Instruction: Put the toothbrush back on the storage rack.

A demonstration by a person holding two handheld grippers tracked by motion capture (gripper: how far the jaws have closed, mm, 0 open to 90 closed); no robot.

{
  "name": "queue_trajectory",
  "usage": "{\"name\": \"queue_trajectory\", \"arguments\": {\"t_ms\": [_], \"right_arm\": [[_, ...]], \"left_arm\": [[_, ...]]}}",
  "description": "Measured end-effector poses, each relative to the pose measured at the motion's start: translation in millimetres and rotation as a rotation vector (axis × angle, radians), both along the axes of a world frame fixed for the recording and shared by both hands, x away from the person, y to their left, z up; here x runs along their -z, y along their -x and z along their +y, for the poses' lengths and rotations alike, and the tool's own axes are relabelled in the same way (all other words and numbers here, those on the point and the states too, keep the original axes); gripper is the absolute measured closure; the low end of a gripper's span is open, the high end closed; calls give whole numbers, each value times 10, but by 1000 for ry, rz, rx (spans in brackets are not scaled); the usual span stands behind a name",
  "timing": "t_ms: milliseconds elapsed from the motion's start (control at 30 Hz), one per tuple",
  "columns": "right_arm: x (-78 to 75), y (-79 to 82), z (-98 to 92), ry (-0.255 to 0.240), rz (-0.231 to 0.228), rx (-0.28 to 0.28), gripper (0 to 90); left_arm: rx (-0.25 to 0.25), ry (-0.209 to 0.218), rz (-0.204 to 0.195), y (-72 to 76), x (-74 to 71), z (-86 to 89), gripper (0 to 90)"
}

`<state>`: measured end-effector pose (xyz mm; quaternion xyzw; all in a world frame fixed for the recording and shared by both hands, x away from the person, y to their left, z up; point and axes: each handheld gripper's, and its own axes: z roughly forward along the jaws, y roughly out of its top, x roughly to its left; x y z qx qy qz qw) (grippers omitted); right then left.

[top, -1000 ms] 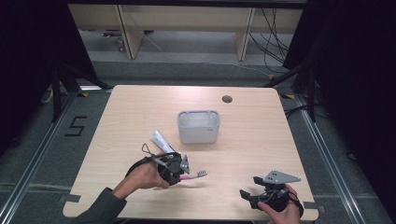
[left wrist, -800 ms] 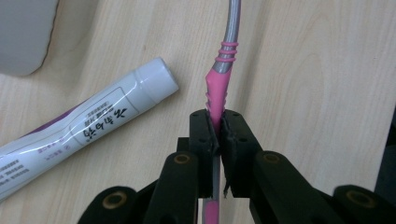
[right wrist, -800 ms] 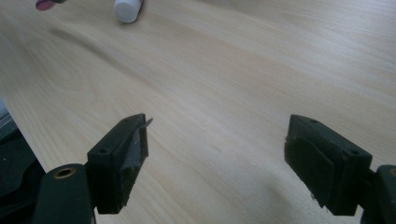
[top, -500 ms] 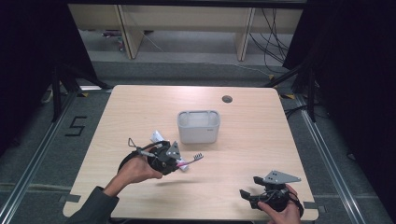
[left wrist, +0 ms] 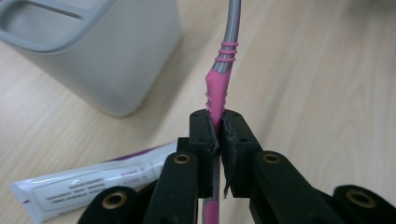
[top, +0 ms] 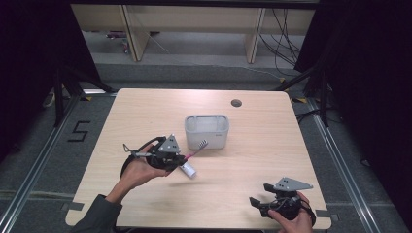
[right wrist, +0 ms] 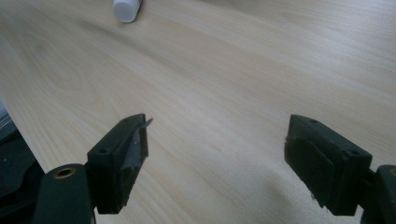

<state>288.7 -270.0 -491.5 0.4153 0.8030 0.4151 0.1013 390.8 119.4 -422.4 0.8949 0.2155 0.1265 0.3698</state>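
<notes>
1. I have the left gripper [top: 180, 156] raised over the near-left part of the wooden table [top: 272, 145], its jaws clamped tight on the pink grip of a toothbrush [top: 195, 150].

2. In the left gripper view, the toothbrush [left wrist: 219, 84] runs up and away from the left gripper [left wrist: 218, 135]; its pink handle gives way to a grey neck marked with thin pink rings.

3. From the high view, the brush head points toward the grey bin [top: 207, 130] at mid-table and lies just in front of its near wall; I cannot tell whether bristles and wall touch.

4. The grey bin [left wrist: 93, 51] stands upright, open at the top, to the left of the brush in the left gripper view.

5. A white toothpaste tube [top: 188, 169] lies flat on the table below the left gripper, near my left hand [top: 138, 170]. In the left gripper view, the tube [left wrist: 93, 184] shows purple print and sits just beside the jaws, apart from the bin.

6. The right gripper [top: 260, 203] rests at the near-right edge of the table in my right hand [top: 291, 221], well apart from the brush.

7. In the right gripper view, the right gripper [right wrist: 215, 144] has its jaws spread wide, bare wood between them, and the tube's white cap [right wrist: 127, 9] lies far ahead at the top.
</notes>
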Motion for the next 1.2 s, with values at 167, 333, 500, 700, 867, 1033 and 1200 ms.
{"name": "queue_trajectory", "arguments": {"t_ms": [167, 333, 500, 700, 867, 1033, 1200], "right_arm": [[0, -13, -16, 12, -22, -6, 226], [3, -14, -13, 14, -22, -10, 226], [2, -14, -15, 15, -23, -7, 226], [2, -3, -1, -2, 0, 0, 226], [3, -2, 1, -3, 2, -1, 226], [7, -18, -15, 19, -29, -7, 226], [3, -15, -16, 15, -26, -7, 226]], "left_arm": [[-76, 110, -24, -74, -34, 123, 827], [-131, 194, -37, -121, -60, 232, 827], [-188, 244, -53, -164, -66, 297, 827], [-225, 256, -88, -198, -132, 337, 827], [-252, 284, -115, -232, -218, 325, 827], [-269, 317, -134, -278, -314, 307, 827], [-285, 354, -139, -320, -387, 269, 827]]}}
